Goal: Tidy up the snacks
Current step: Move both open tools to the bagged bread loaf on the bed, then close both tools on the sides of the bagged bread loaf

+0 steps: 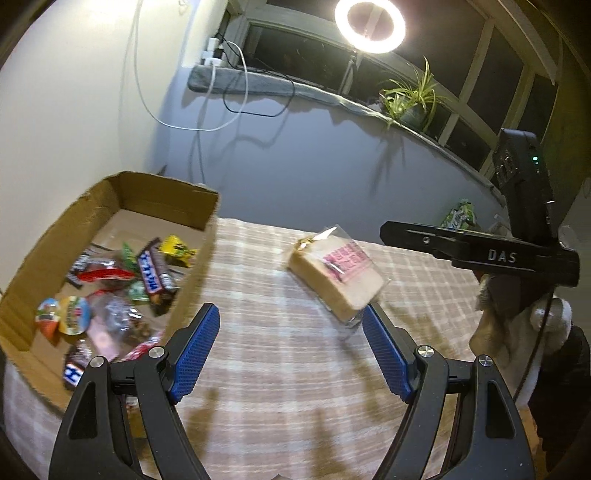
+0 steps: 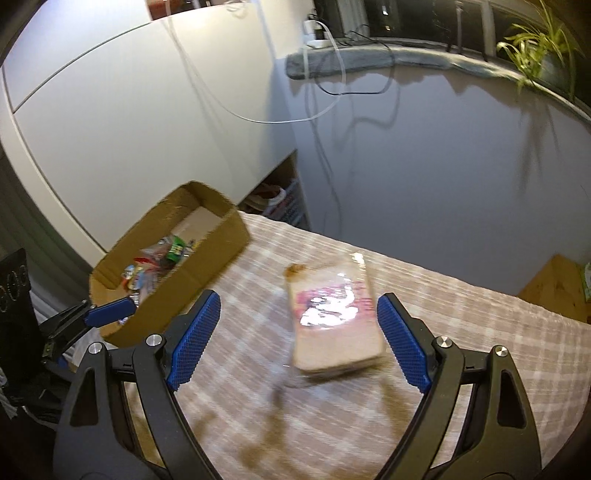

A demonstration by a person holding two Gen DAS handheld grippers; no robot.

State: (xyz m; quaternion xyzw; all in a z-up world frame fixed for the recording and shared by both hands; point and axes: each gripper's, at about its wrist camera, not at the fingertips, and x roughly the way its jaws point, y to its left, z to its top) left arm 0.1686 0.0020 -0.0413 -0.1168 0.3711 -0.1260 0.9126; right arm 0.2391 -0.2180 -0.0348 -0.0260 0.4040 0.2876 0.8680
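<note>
A clear-wrapped beige snack block with a pink label [image 1: 337,277] lies on the checked tablecloth [image 1: 266,295]; it also shows in the right wrist view [image 2: 332,317]. My left gripper [image 1: 291,317] is open and empty, just in front of the block. My right gripper [image 2: 299,310] is open and empty, with the block lying between its blue pads [image 2: 402,339]. A cardboard box [image 1: 201,260] at the left holds several wrapped candies and bars [image 1: 151,275]. The box also shows in the right wrist view [image 2: 207,251].
The right gripper's body [image 1: 480,251] reaches in from the right. A green packet [image 1: 458,214] lies at the table's far right. A wooden surface [image 2: 554,288] adjoins the table. A plant [image 1: 410,96] and ring light [image 1: 369,26] stand on the sill. Cables [image 1: 221,110] hang on the wall.
</note>
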